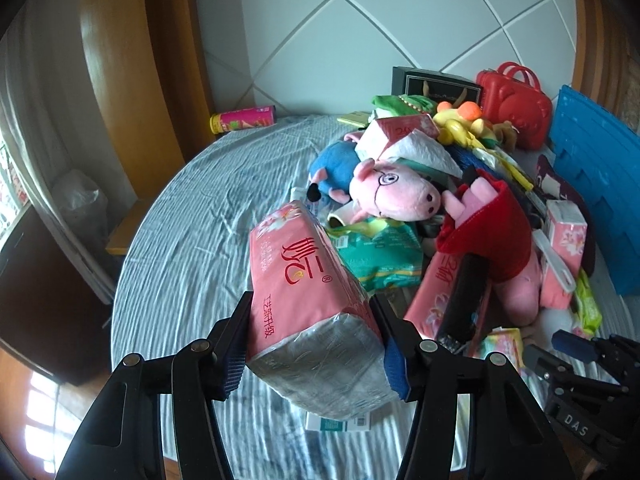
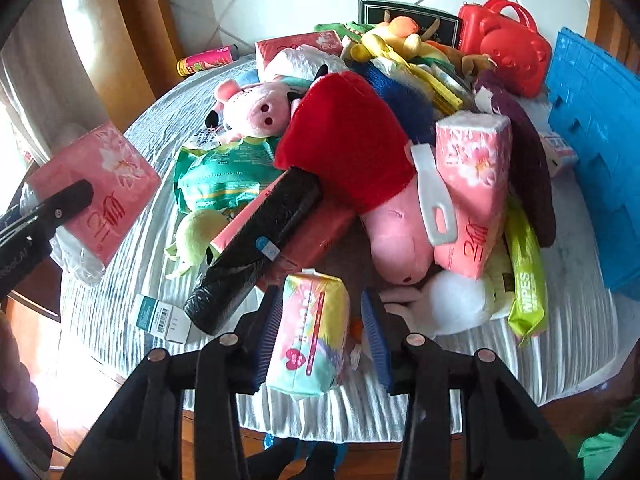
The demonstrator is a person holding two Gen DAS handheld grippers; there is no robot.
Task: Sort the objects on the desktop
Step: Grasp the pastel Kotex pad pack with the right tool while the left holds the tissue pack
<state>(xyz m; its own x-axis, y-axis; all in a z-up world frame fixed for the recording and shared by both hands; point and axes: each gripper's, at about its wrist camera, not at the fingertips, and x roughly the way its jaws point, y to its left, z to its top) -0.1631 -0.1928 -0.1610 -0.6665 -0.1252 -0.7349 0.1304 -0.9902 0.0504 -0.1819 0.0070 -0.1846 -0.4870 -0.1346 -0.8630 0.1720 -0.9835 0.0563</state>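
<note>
The left tool clamps a pink tissue pack; the right tool clamps a pastel tissue pack, right of it a green "WIPES" pack.

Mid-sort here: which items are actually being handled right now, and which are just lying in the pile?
In hand:
- pink tissue pack, clamped in the left gripper
- pastel tissue pack, clamped in the right gripper

Lying about:
- pig plush
- red toy case
- blue crate
- green wipes pack
- pink can
- black bottle
</note>
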